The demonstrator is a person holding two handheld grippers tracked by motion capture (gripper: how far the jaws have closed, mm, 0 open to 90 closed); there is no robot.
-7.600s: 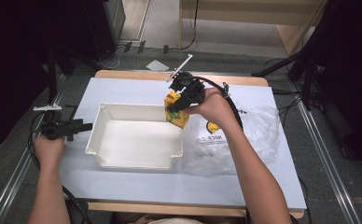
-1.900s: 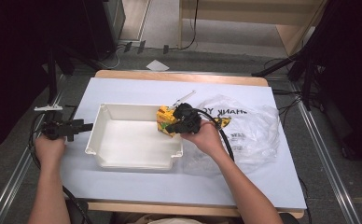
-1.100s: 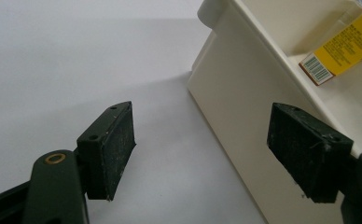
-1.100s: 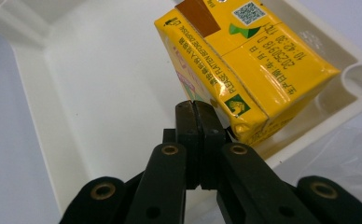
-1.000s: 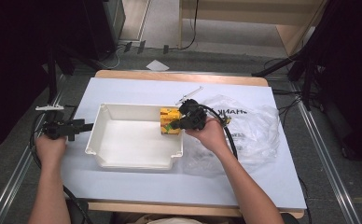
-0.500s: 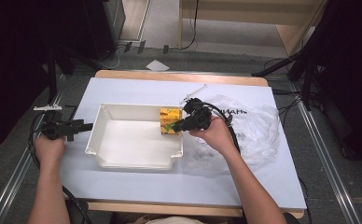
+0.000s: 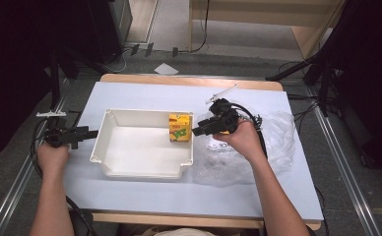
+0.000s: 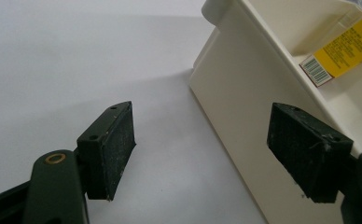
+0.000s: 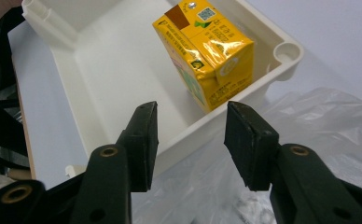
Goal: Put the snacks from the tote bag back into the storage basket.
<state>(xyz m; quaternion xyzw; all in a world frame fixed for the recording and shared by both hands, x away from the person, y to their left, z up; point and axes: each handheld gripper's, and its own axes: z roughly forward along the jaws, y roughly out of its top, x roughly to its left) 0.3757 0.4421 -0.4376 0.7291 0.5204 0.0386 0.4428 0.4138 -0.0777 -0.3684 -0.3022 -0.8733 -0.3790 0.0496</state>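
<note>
Now the right tongs (image 9: 191, 140), just opening, hold nothing beside the carton (image 9: 207, 53).

A pale blue-white surface (image 7: 144, 196) with a wooden edge showing along its far side carries everything. Beyond it, on the grey floor (image 7: 258, 59), lies a small white sheet of paper (image 7: 165, 69), and dark cables (image 7: 199, 44) run across the floor toward a light wooden cabinet (image 7: 258, 14). Metal rails (image 7: 346, 167) run along both sides of the surface. Dark stands (image 7: 322, 78) rise at the far right, their feet on the floor. A thin white stick (image 7: 222, 92) lies tilted on the surface near its far edge.
</note>
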